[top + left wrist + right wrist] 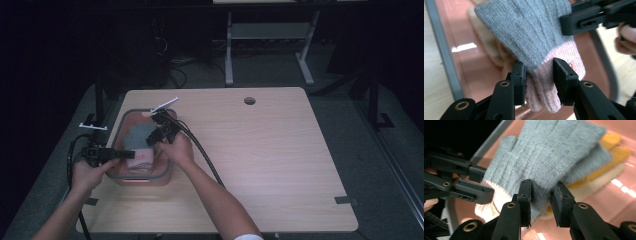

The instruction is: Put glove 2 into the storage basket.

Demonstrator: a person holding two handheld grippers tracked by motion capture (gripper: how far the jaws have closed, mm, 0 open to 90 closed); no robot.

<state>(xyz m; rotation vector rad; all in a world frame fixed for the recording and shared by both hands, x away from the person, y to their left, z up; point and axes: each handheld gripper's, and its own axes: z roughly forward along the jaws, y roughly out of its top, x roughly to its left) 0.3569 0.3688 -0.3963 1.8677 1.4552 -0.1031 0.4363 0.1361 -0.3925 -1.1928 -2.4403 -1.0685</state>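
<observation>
The room is dark around a pale wooden table [280,160], which has a round hole [249,100] near its far edge and a strip of dark tape [346,200] at its near right corner. Beyond it stand the grey legs of another table [229,50] on a grey floor.

At the table's left end sits a pink tub [165,175] with a grey rim, and inside it lies a knitted glove [141,136], grey over the fingers and palm, pink at the cuff.

The left gripper [121,154] comes in over the tub's left rim, held level in the person's left hand [90,173]. In the left gripper view its two black jaws stand on either side of the glove's pink cuff [541,87], their pads pressed against the knit, so it is clamped on the glove at the near end.

Further right, the right gripper [159,134] reaches into the tub from its right side, the right hand [176,148] just behind it and a black cable [202,150] trailing back along the forearm. In the right gripper view its jaws sit astride the grey edge of the glove [541,190], one pad against the knit on the left; whether the other pad presses on it cannot be told. A second glove [616,147], cream with yellow fingertips, lies under the grey one on the tub's pink floor.
</observation>
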